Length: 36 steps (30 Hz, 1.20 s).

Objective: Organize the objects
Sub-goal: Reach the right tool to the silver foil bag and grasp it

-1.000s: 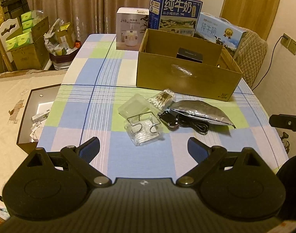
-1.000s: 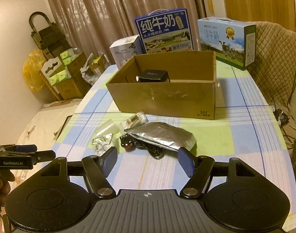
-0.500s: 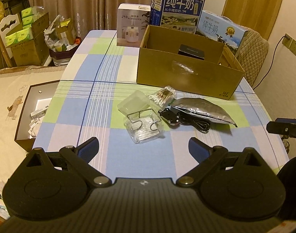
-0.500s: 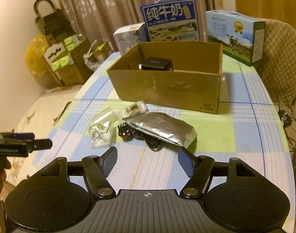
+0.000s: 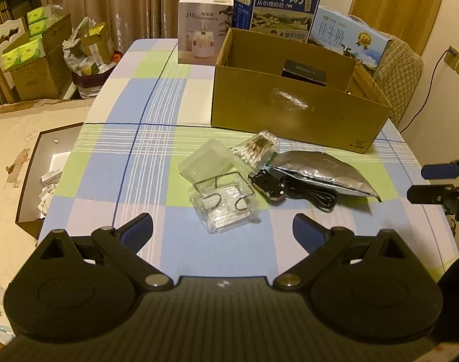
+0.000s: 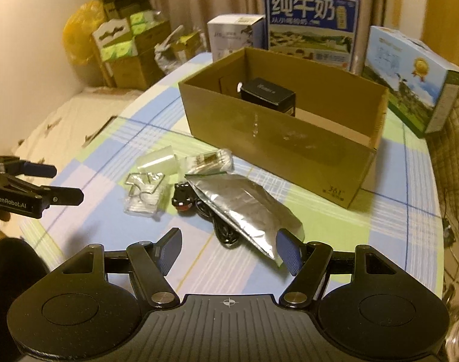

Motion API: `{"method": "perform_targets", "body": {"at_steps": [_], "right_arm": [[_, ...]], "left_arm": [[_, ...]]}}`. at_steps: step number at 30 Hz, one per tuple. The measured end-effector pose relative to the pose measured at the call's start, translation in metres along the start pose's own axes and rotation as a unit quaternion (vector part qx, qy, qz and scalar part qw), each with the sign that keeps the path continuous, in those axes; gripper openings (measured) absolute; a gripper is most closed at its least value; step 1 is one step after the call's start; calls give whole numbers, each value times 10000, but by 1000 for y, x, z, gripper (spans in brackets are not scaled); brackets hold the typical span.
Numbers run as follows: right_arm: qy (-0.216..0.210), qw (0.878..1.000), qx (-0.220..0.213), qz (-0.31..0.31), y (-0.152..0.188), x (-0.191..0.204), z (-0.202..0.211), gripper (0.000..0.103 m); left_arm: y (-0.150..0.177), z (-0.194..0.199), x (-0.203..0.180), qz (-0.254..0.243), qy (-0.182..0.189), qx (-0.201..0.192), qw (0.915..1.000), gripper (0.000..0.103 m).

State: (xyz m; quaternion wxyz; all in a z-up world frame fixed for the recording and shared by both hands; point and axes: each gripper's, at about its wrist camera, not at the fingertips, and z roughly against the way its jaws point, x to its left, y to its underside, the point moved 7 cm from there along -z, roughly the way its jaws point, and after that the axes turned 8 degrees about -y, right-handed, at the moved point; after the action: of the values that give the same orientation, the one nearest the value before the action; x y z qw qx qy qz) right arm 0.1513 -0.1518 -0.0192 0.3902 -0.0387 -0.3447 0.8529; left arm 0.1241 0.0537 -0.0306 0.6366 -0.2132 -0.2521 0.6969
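Note:
Loose items lie in a cluster on the checked tablecloth. They are a clear plastic case with a wire clip [image 5: 223, 202], a translucent lid [image 5: 206, 163], a pack of cotton swabs [image 5: 256, 147], a black plug with cable [image 5: 268, 184] and a silver foil pouch [image 5: 322, 172]. Behind them stands an open cardboard box [image 5: 289, 111] with a small black box [image 5: 304, 72] inside. My left gripper [image 5: 223, 226] hangs open just short of the clear case. My right gripper [image 6: 229, 244] is open above the near corner of the foil pouch [image 6: 247, 208] and the cable, holding nothing.
Two milk cartons [image 5: 274, 3] and a white humidifier box [image 5: 203, 30] stand behind the cardboard box. A quilted chair back [image 5: 401, 69] is at the far right. Left of the table [image 5: 139, 105] are a bed with an open dark tray [image 5: 39, 175] and stacked boxes [image 5: 33, 60].
Both grippers have come lower and closer to the cluster of items. The right view has tilted as that wrist rolled. Nothing on the table has moved.

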Motion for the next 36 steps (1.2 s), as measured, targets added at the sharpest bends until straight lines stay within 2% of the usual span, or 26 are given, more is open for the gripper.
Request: {"method": "perform_targets", "body": {"at_steps": [11, 17, 22, 25, 33, 36], "right_arm": [[-229, 9931, 698, 915, -5, -18, -65, 66], [-258, 9863, 991, 1292, -11, -26, -96, 67], [-313, 9761, 1279, 1730, -13, -30, -117, 69], [-406, 9714, 1463, 1828, -14, -35, -129, 75], [-728, 9699, 1721, 1561, -23, -48, -149, 75], [-792, 9661, 1822, 1648, -23, -47, -153, 75]], "left_arm": [[-9, -54, -13, -100, 62, 290, 9995, 98], [-14, -78, -21, -189, 83, 384, 9990, 98], [-17, -92, -24, -196, 126, 428, 9988, 98], [-18, -98, -25, -168, 162, 451, 9987, 98], [-15, -111, -21, -39, 215, 541, 9983, 98], [-14, -113, -20, -26, 223, 554, 9982, 98]]}}
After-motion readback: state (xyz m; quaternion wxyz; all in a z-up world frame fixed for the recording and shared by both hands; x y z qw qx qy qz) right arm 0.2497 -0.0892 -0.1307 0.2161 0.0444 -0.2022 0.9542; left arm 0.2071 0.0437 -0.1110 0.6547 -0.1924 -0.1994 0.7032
